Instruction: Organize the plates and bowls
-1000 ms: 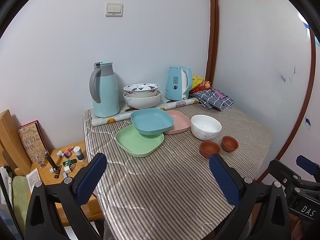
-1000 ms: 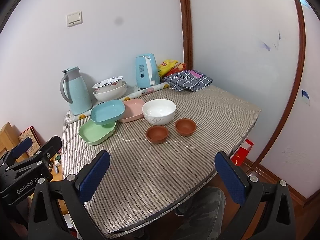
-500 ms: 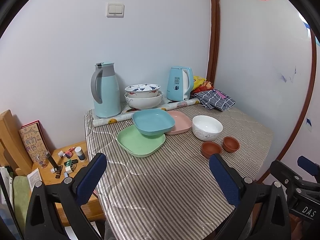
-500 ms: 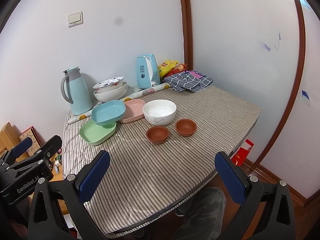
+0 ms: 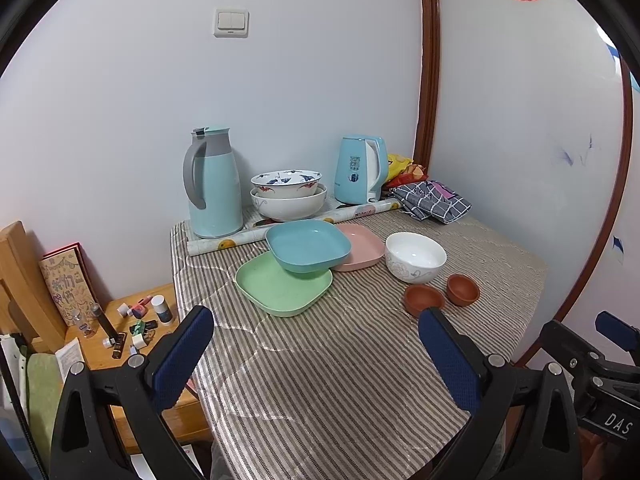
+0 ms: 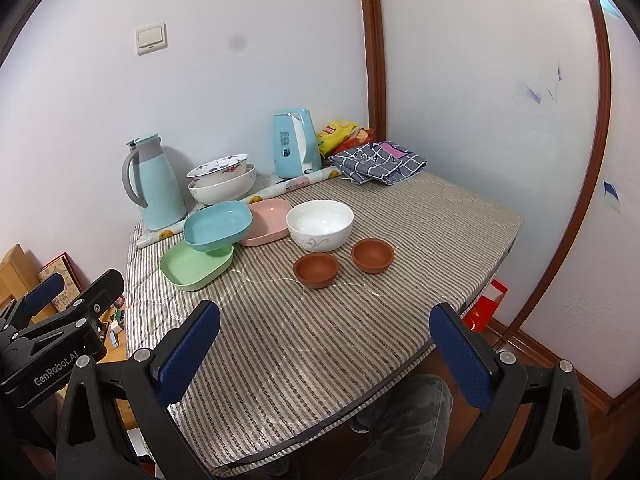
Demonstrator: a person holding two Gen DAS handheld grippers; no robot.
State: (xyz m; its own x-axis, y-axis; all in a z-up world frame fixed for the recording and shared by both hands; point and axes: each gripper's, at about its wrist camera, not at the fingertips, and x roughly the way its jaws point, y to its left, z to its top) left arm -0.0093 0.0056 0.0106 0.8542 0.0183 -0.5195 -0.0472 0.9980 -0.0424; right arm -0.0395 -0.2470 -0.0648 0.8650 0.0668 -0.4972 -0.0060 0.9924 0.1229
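Observation:
On the striped table (image 5: 320, 380) a blue square plate (image 5: 307, 245) rests tilted on a green plate (image 5: 276, 288) and a pink plate (image 5: 360, 248). Right of them stand a white bowl (image 5: 416, 256) and two small brown bowls (image 5: 423, 299) (image 5: 463, 289). Two stacked patterned bowls (image 5: 288, 196) sit at the back. My left gripper (image 5: 316, 344) is open and empty above the table's near part. My right gripper (image 6: 326, 338) is open and empty, short of the brown bowls (image 6: 316, 270) (image 6: 372, 255); the white bowl (image 6: 320, 225) lies beyond.
A teal thermos (image 5: 214, 192), a blue kettle (image 5: 360, 170), a paper roll (image 5: 288, 226), a checked cloth (image 5: 432, 200) and snack bags line the back. A low wooden stand (image 5: 120, 332) with small items is at the left. Walls close the back and right.
Both grippers have drawn back slightly from the table, so the dishes look a little farther away. Nothing on the table has moved.

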